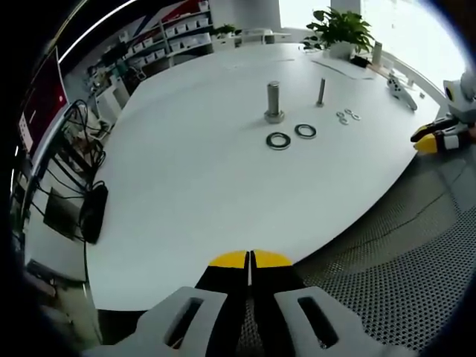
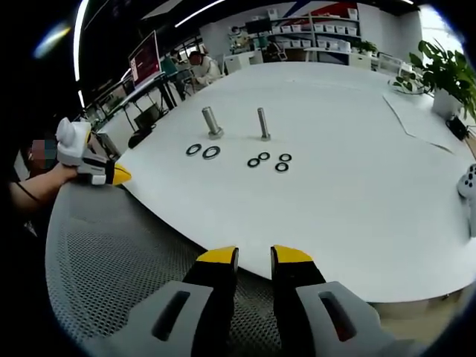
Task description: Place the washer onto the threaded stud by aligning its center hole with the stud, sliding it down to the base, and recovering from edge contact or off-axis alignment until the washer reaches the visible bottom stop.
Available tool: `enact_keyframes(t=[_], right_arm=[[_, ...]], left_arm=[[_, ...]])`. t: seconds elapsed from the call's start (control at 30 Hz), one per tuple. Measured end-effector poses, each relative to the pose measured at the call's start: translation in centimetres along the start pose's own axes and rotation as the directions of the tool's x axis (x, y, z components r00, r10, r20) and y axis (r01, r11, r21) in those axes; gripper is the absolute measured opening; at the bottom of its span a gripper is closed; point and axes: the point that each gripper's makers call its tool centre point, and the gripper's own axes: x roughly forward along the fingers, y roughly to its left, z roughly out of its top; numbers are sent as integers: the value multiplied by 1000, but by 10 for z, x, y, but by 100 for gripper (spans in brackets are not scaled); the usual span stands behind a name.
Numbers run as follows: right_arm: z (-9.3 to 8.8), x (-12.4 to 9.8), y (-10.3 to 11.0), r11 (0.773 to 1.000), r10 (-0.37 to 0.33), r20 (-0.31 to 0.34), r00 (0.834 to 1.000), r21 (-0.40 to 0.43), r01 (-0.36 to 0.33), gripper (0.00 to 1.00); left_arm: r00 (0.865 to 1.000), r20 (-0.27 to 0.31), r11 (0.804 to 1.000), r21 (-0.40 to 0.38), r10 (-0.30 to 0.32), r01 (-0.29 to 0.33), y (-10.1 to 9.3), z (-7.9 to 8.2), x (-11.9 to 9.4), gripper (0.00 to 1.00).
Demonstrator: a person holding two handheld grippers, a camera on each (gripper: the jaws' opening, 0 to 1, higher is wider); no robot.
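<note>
Flat dark steel washer (image 1: 278, 140) lies on the white bench (image 1: 208, 193): thin, stiff, slippery; pinch its rim. Left tool (image 1: 250, 258) pressed together, right tool (image 2: 255, 254) spread.

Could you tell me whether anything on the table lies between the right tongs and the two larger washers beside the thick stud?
Nothing visible does. Bare white table lies between the right tongs and the larger washers by the thick stud. The small washers sit off to one side.

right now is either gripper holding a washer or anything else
Nothing is held. The left gripper is shut on nothing, the right gripper is open, and the washers lie on the table.
</note>
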Motion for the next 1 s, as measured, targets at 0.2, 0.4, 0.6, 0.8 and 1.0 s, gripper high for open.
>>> enact_keyframes(t=[0.2,0.4,0.6,0.8,1.0], right_arm=[[0,0,0,1000,-1,3,1000,2,1,20],[0,0,-1,1000,-2,5,1000,4,2,20],[1,0,-2,1000,-3,3,1000,4,3,20],[0,0,-2,1000,-3,2,1000,1,3,20],[0,0,-1,1000,3,-3,1000,-9,-3,20]], left_arm=[[1000,-5,1000,3,-2,2,0,-1,0,0],[1000,-21,998,-69,-4,3,0,-2,0,0],[996,-51,997,31,-69,71,-11,-2,-1,0],[988,-97,992,29,-120,123,-8,9,1,0],[964,-156,964,125,-214,235,-19,34,15,0]])
